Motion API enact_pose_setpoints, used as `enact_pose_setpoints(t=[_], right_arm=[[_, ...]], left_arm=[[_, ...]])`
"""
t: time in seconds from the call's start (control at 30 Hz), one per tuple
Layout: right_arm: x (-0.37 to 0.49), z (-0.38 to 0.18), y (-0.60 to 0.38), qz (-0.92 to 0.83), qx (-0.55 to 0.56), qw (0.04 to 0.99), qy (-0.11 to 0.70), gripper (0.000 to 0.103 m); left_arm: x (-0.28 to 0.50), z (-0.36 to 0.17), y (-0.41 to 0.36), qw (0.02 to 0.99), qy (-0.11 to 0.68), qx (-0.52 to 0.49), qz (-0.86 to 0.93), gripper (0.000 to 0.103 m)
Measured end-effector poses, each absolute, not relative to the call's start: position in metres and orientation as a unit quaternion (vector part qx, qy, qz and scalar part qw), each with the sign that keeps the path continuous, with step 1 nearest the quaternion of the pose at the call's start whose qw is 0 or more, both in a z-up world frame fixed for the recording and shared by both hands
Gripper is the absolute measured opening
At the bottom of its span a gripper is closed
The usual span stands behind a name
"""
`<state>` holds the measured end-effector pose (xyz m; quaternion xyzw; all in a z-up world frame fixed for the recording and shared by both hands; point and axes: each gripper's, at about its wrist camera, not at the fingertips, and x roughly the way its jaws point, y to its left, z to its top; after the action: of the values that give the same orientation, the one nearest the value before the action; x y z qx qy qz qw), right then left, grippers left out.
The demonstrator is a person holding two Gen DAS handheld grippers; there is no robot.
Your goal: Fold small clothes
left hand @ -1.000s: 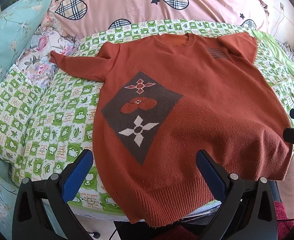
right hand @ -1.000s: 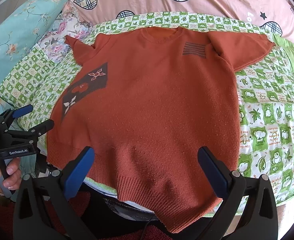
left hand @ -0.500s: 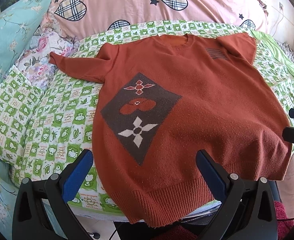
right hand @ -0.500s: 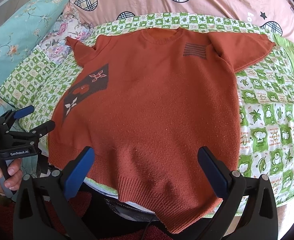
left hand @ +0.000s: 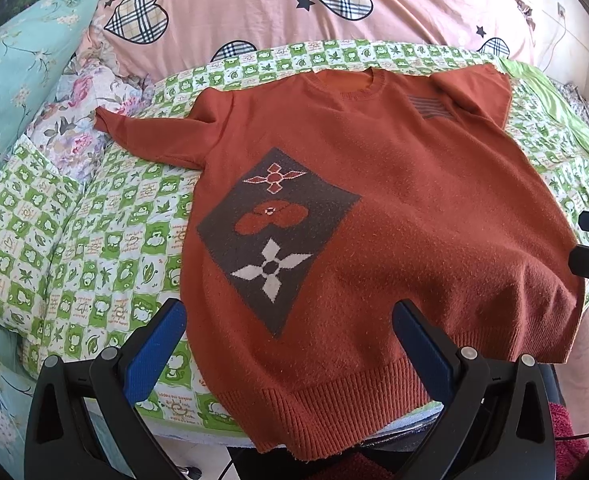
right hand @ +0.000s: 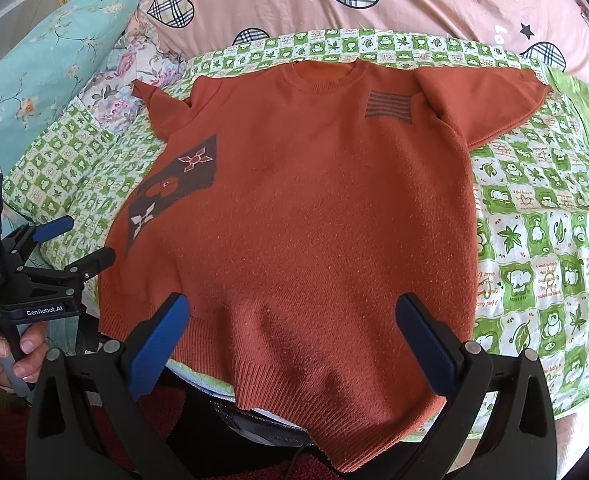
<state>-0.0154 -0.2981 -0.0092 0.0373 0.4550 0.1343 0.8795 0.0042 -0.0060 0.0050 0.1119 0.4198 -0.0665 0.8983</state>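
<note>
An orange knit short-sleeved sweater [left hand: 394,208] lies flat, front up, on the green checked bedspread [left hand: 106,240], collar far, ribbed hem hanging over the near bed edge. It has a dark diamond patch [left hand: 274,236] with flower shapes and a grey striped patch [right hand: 388,106] near the right shoulder. My left gripper [left hand: 290,340] is open and empty, above the hem's left part. My right gripper [right hand: 294,332] is open and empty, above the hem's middle [right hand: 294,360]. The left gripper also shows in the right wrist view [right hand: 70,240], beside the sweater's left lower corner.
A pink quilt with plaid hearts [left hand: 294,8] is piled behind the sweater. A teal floral pillow [left hand: 18,64] and a floral cloth [left hand: 74,132] lie at the left. A light green sheet [right hand: 582,112] lies at the far right. Dark red fabric [right hand: 254,472] lies below the bed edge.
Almost nothing: both grippers stay open above the hem, with a very slight drift of the views. The sweater has not moved.
</note>
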Motion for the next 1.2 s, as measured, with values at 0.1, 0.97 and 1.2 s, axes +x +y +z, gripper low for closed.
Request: enact_pose_setpoints(t=[0.1, 0.97, 1.2], right_arm=[[-0.014, -0.011, -0.298, 0.128, 0.032, 0.878, 0.459, 0.103], [0.051, -0.010, -0.391, 0.095, 0.130, 0.894, 0.418, 0.103], [0.111, 0.022, -0.476, 0.040, 0.143, 0.918, 0.367, 0.100]], left_arm=[[0.007, 0.004, -0.007, 0.893, 0.431, 0.108, -0.070, 0.103], [0.061, -0.013, -0.014, 0.888, 0.441, 0.098, -0.087, 0.103], [0.092, 0.001, -0.013, 0.895, 0.427, 0.093, -0.084, 0.103]])
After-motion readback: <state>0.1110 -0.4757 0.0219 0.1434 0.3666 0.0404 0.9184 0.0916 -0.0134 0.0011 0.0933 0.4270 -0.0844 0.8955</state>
